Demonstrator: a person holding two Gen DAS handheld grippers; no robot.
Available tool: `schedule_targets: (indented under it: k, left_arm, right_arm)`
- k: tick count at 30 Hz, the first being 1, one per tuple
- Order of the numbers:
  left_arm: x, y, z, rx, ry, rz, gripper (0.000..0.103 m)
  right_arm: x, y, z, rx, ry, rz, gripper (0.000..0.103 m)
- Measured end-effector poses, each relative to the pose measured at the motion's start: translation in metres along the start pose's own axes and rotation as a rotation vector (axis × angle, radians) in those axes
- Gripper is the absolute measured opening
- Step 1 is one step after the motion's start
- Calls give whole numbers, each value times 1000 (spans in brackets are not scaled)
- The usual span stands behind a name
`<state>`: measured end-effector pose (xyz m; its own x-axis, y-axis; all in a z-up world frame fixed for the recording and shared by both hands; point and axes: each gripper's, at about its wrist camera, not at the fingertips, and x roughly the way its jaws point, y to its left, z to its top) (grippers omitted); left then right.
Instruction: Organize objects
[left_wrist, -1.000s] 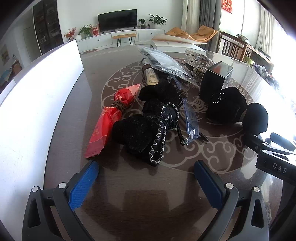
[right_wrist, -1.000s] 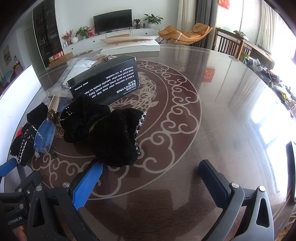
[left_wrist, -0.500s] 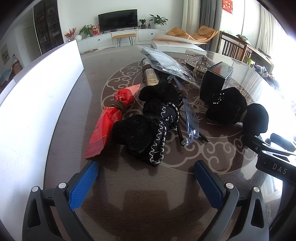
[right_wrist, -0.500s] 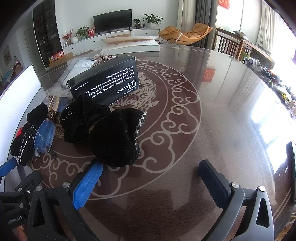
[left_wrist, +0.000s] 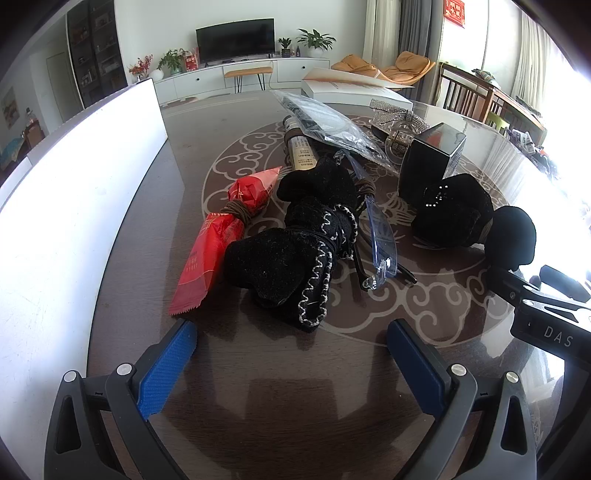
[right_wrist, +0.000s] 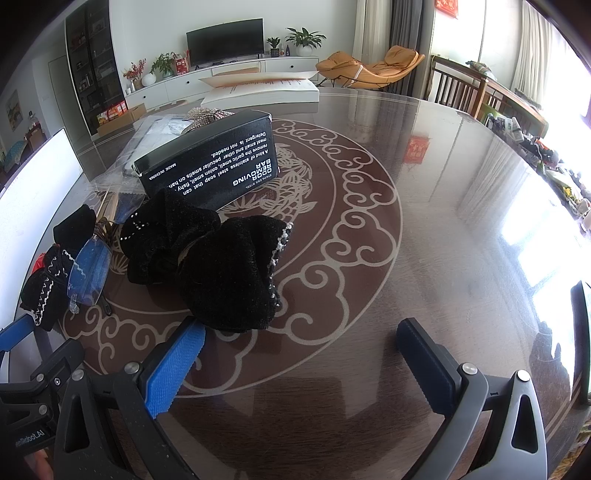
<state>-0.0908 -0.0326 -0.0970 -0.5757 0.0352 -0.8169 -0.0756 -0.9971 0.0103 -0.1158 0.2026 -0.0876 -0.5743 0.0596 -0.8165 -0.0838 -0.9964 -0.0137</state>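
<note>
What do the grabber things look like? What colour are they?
Both look alike. The left gripper and right gripper have dark grey plastic frames with silver screws, and bumpy blue pads on the fingers. White letters "DAS" mark the right one's side.

1. The left tool (left_wrist: 291, 334) hung low over the dark patterned table (left_wrist: 229, 155), its blue-padded jaws spread wide with nothing between them.
2. Just ahead of the jaws lay a black cloth bundle (left_wrist: 295, 243) with pale zigzag stitching.
3. A red packet (left_wrist: 218, 240), tied round its middle with brown cord, lay against the bundle's left side.
4. Clear glasses (left_wrist: 380, 240) lay at the bundle's right.
5. Further right sat a second black cloth (left_wrist: 461, 218), with a black box (left_wrist: 428, 162) standing behind it.
6. A white board (left_wrist: 74, 184) stood along the table's left edge.
7. The right tool (left_wrist: 546, 314) showed at the right margin; its jaws could not be made out.
</note>
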Motion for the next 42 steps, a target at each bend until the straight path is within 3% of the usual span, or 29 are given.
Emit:
schedule_targets:
  k: [10, 14, 18, 22, 23, 24, 25, 26, 27, 30, 35, 37, 39, 40, 42]
  left_arm:
    - [0, 1, 0, 4, 2, -10, 103]
    - [-10, 6, -7, 13, 20, -77, 103]
    - [-39, 22, -1, -39, -80, -145, 103]
    - [-39, 17, 33, -3, -141, -136, 103]
    - [-35, 14, 40, 9, -153, -138, 96]
    - [-28, 9, 46, 22, -146, -132, 76]
    - [-18, 5, 50, 34, -118, -126, 65]
    - [-8, 1, 53, 43, -88, -131, 47]
    - [1, -1, 52, 49, -67, -134, 35]
    - [0, -5, 41, 69, -70, -110, 33]
    - [-33, 5, -2, 27, -5, -142, 33]
    - [-42, 11, -17, 12, 14, -157, 39]
    - [-44, 13, -24, 21, 25, -157, 75]
    - [-45, 13, -25, 31, 10, -148, 81]
    - [-41, 12, -22, 49, -9, -121, 82]
  right_arm:
    - [0, 0, 1, 0, 0, 0, 103]
    - [0, 0, -1, 0, 0, 0, 103]
    - [0, 0, -1, 0, 0, 0, 103]
    - [0, 0, -1, 0, 0, 0, 103]
    - [0, 0, 0, 0, 0, 0, 103]
    - [0, 0, -1, 0, 0, 0, 103]
    - [0, 0, -1, 0, 0, 0, 103]
    - [0, 0, -1, 0, 0, 0, 103]
    - [0, 0, -1, 0, 0, 0, 103]
    - [0, 0, 0, 0, -1, 0, 103]
    - [0, 0, -1, 0, -1, 0, 103]
    - [1, 0, 1, 0, -1, 0, 103]
    - [0, 0, 0, 0, -1, 0, 103]
    - [0, 0, 0, 0, -1, 0, 103]
    - [1, 0, 1, 0, -1, 0, 103]
